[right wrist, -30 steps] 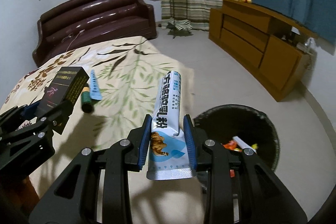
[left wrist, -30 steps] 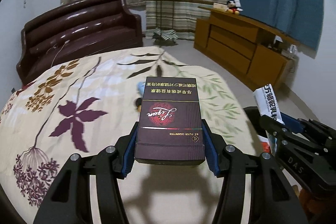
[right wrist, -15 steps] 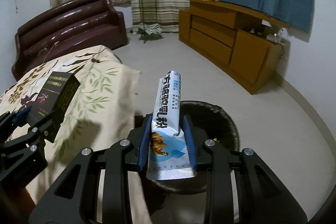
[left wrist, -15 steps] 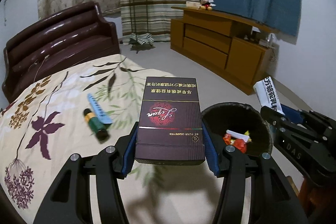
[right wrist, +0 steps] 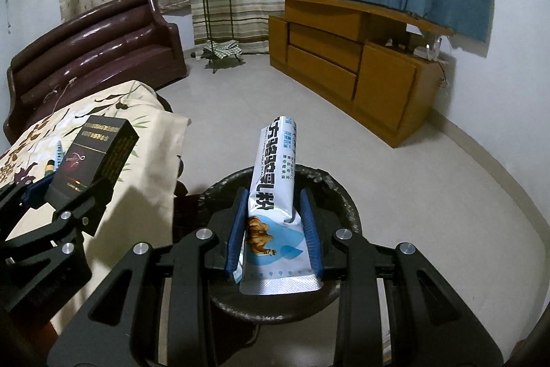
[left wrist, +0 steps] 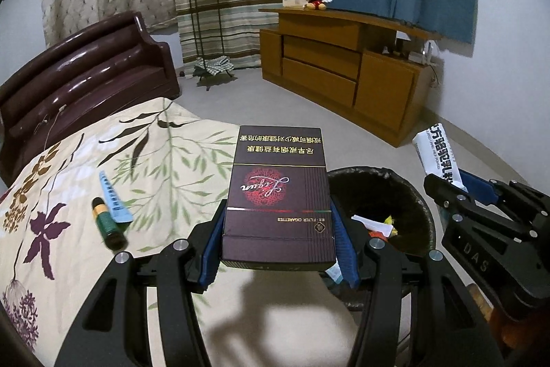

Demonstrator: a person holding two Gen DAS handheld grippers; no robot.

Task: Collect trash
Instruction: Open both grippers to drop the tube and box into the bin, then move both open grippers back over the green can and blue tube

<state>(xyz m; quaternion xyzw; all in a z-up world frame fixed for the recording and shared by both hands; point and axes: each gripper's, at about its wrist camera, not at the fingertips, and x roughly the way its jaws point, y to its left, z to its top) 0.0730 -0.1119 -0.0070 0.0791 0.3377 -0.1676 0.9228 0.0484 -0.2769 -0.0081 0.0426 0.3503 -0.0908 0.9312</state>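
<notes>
Floral-print cream bedspread (left wrist: 86,263) fills the left side. The round black-lined trash bin (right wrist: 343,205) sits on the floor at the bed's 3 o'clock, some wrappers already inside. Left gripper (left wrist: 278,239) clamps a dark maroon cigarette box (left wrist: 278,195) near the bed edge. Right gripper (right wrist: 275,229) pinches a white-and-blue milk powder sachet (right wrist: 275,181) over the bin. A green-and-yellow tube (left wrist: 107,222) lies on the bedspread at the box's 9 o'clock.

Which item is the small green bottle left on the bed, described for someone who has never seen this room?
Start at the floral bedspread in front of the dark brown sofa. On it, left of the cigarette pack in the left gripper, lie two items touching. The green bottle is the dark, round one with a yellow band; its neighbour is a flat, light blue sachet.
</notes>
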